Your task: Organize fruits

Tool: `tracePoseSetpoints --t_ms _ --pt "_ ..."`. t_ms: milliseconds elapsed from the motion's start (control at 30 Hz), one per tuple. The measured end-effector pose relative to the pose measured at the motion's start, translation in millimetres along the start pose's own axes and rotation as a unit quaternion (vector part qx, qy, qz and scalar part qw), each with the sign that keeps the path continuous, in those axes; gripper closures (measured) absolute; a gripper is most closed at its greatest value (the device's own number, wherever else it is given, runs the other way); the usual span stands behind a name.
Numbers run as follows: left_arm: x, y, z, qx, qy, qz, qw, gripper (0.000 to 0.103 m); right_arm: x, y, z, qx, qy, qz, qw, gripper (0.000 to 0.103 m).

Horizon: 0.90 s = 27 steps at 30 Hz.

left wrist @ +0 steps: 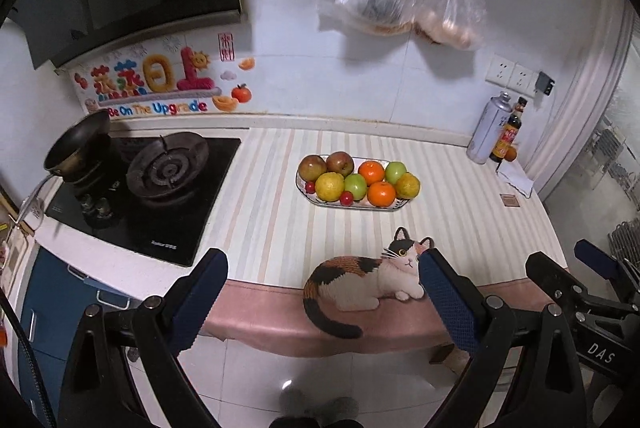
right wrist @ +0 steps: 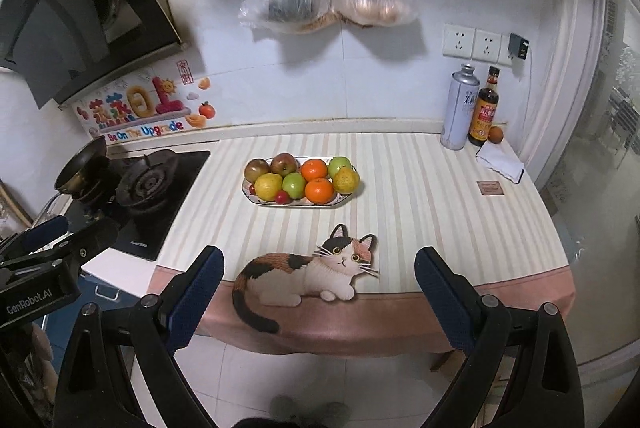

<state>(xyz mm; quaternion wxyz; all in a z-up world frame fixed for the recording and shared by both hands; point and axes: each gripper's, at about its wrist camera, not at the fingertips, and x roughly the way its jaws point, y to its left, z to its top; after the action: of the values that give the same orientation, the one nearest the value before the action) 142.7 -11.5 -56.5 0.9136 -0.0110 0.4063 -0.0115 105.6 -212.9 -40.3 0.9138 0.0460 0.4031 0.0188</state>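
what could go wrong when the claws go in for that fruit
1. The fruit is heaped tight in the shallow dish; lifting one orange may nudge its neighbours so they roll out over the low rim.
2. The small red fruit sits at the near rim, low between bigger pieces, and could be knocked out or squeezed.
3. The left claw and right claw, both open, are close together and might collide.

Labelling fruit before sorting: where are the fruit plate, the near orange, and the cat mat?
fruit plate (right wrist: 256, 203), right wrist view, bare front rim.
near orange (right wrist: 319, 190), right wrist view, its middle.
cat mat (right wrist: 316, 274), right wrist view, white chest.
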Motion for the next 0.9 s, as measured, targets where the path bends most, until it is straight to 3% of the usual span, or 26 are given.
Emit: tracePoseSetpoints --t_ms 167,367,667,900 --pt "-33.3 0.7 -8.4 0.020 -0.022 0.006 0.9995 0.005 -34.0 12.2 -10.5 -0.001 -0.011 -0.003 1.000 0.004" --pt "-52.6 3.2 -18.9 0.032 -0.021 0.003 0.9993 0.005 -60.5 21.2 -21.3 -0.001 -0.012 0.003 1.000 0.004" --pt "-61.2 4.2 -28.2 0.021 -0.017 0.000 0.9996 0.005 -70.6 19.7 -29.3 0.002 -0.008 0.012 1.000 0.004" --pt "-56.9 0.8 -27.9 0.021 -0.017 0.006 0.9996 0.005 -59.6 7.1 -16.2 0.005 -0.016 0.009 1.000 0.004"
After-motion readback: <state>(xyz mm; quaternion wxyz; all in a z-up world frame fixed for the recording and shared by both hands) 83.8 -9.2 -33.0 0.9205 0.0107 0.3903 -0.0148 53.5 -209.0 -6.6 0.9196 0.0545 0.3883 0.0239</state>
